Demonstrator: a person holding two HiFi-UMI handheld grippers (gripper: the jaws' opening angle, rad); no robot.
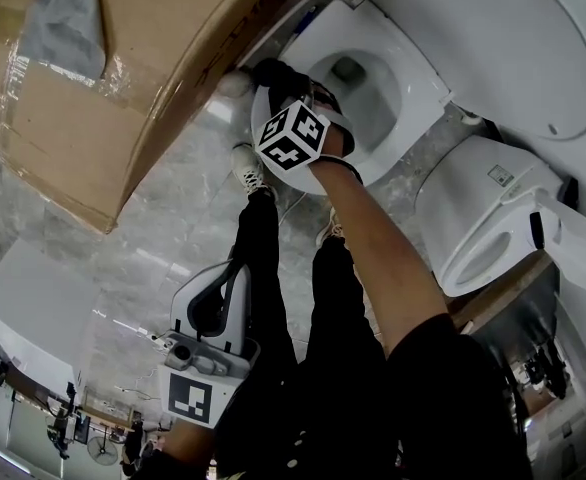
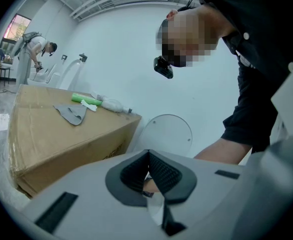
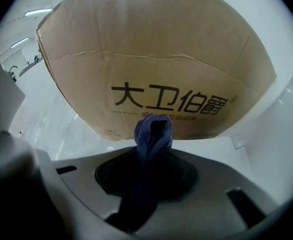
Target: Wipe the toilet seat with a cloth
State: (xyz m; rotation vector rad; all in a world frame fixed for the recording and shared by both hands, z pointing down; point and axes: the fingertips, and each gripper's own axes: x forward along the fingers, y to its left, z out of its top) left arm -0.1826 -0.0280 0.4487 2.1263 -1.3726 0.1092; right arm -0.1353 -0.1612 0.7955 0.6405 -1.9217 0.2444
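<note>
Although behind cloth point(image 3: 153, 134), "大卫伯爵" box point(image 3: 156, 59).

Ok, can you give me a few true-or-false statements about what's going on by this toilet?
The right hand-held gripper is shut on a dark blue cloth. True.
The left hand-held gripper grips a cloth too. False: its jaws are together, empty.
A cardboard box stands beside the toilet. True.
The toilet is closed. False: its lid is up.
The box top is bare. False: a grey cloth and a green item lie there.
</note>
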